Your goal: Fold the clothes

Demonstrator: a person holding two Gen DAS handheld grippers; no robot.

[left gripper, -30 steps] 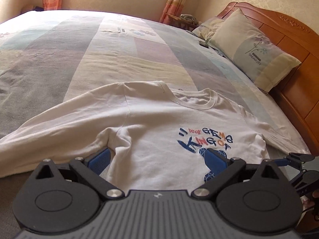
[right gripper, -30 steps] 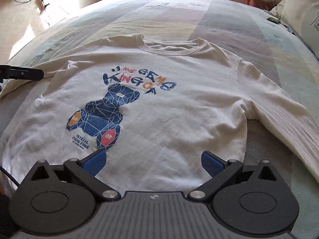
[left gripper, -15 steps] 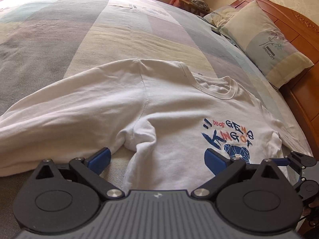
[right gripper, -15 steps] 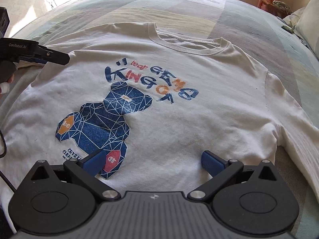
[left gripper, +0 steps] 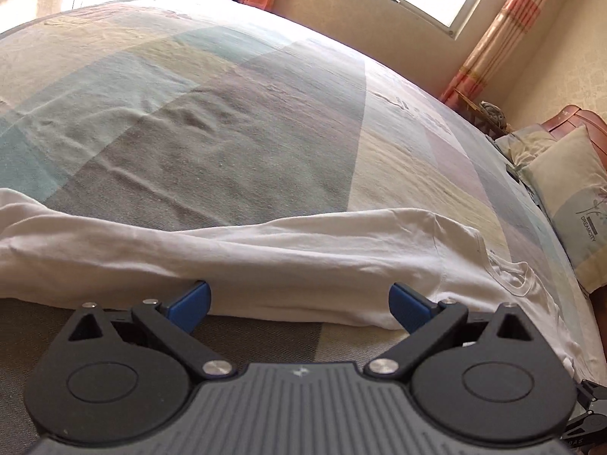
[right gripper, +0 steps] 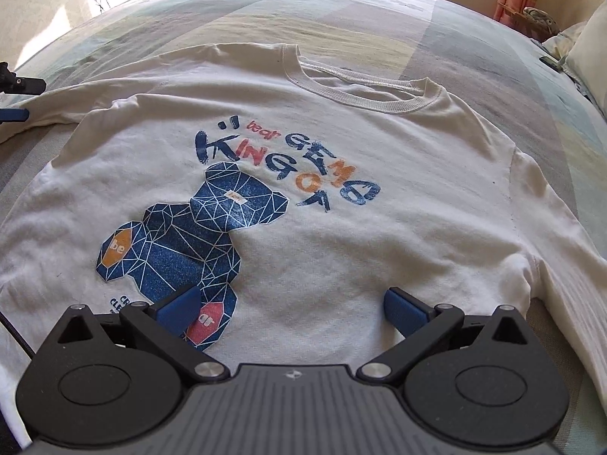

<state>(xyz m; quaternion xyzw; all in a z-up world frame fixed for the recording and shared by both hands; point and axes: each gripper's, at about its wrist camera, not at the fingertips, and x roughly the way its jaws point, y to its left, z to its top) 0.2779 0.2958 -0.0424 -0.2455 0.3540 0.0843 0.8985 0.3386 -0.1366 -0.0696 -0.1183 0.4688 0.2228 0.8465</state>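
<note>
Sweatshirt (right gripper: 379, 235): white, printed with a blue geometric bear and blue, red, orange lettering. Bedspread (left gripper: 246, 113): pastel patchwork blocks. Fingers (right gripper: 178, 305): blue.

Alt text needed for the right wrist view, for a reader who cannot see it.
A white long-sleeved shirt lies flat, front up, on a pastel patchwork bedspread, showing a blue geometric bear print under colourful lettering. The open right tool hovers over the shirt's lower part, and the left tool shows at the left edge beside a sleeve.

left hand-held gripper (left gripper: 299, 305) swung from shirt chest to sleeve (left gripper: 189, 250); right hand-held gripper (right gripper: 290, 309) advanced.
</note>
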